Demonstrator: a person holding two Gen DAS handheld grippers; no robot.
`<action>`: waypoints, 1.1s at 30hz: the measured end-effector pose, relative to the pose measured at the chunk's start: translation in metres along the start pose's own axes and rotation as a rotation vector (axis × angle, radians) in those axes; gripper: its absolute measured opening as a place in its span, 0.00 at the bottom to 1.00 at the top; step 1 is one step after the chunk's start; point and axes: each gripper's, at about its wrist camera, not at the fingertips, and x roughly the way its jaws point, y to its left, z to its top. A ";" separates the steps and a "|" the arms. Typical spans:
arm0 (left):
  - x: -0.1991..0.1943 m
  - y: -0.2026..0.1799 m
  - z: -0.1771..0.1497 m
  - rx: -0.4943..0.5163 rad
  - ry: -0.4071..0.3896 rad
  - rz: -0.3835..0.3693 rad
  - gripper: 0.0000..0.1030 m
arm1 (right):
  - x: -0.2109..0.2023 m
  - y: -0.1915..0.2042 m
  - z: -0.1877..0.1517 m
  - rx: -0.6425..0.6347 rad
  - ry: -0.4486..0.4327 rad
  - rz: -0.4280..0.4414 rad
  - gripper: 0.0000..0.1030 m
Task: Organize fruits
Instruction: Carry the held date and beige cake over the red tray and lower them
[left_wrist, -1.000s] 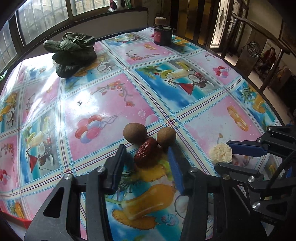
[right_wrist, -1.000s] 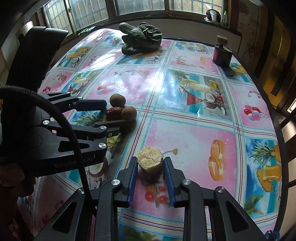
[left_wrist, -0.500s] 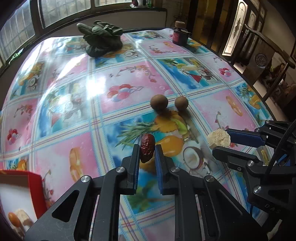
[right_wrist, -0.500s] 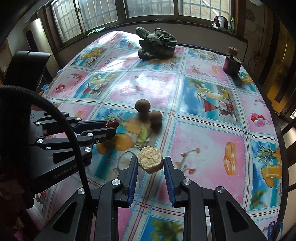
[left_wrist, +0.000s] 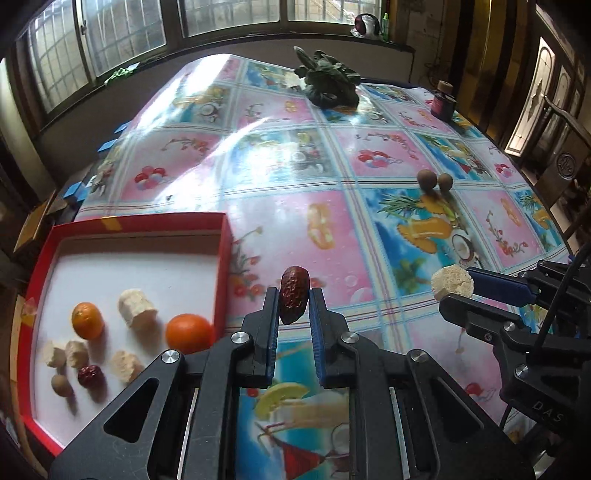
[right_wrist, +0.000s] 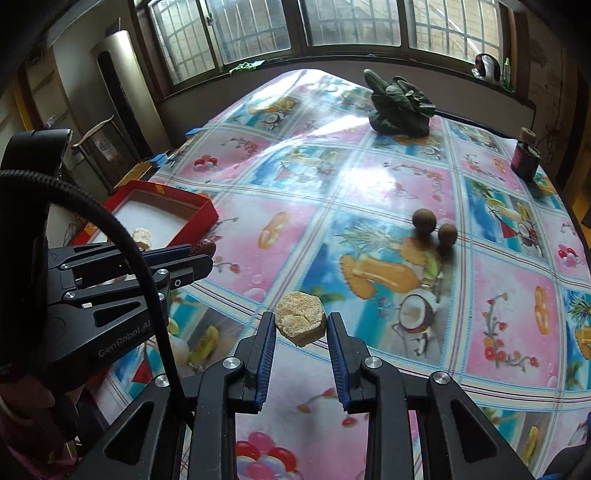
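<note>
- Left wrist view: lifted off the bench (left_wrist: 388, 155) since the earlier frame, red date (left_wrist: 293, 295) now clamped in the left gripper (left_wrist: 293, 306) and carried sideways, with the red tray (left_wrist: 225, 236) newly in sight at lower left.
- Held above the cloth just right of the tray's near corner, not yet over it.
- Already inside the tray: two oranges (left_wrist: 87, 320), pale chunks, another date, a small brown fruit.
- Left behind further out on the bench: two brown longans (left_wrist: 434, 180), touching.
- Right wrist view: pale crumbly chunk (right_wrist: 301, 323) likewise raised since before, pinched in the right gripper (right_wrist: 301, 332) and hanging over the cloth, well apart from the tray (right_wrist: 205, 212).
- Seen at left, the other gripper with its date nearer the tray's edge.
- Step in hand, by judgement: transport toward the tray.
- Next move probably calls for crossing the red wall, lowering over a bare white patch, then releasing; longans left to fetch.
</note>
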 end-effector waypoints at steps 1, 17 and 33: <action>-0.003 0.007 -0.003 -0.010 -0.004 0.013 0.15 | 0.001 0.006 0.001 -0.007 -0.003 0.009 0.26; -0.029 0.089 -0.038 -0.156 -0.041 0.144 0.15 | 0.014 0.087 0.015 -0.126 -0.006 0.087 0.26; -0.032 0.135 -0.057 -0.246 -0.031 0.183 0.15 | 0.039 0.150 0.037 -0.246 0.015 0.142 0.26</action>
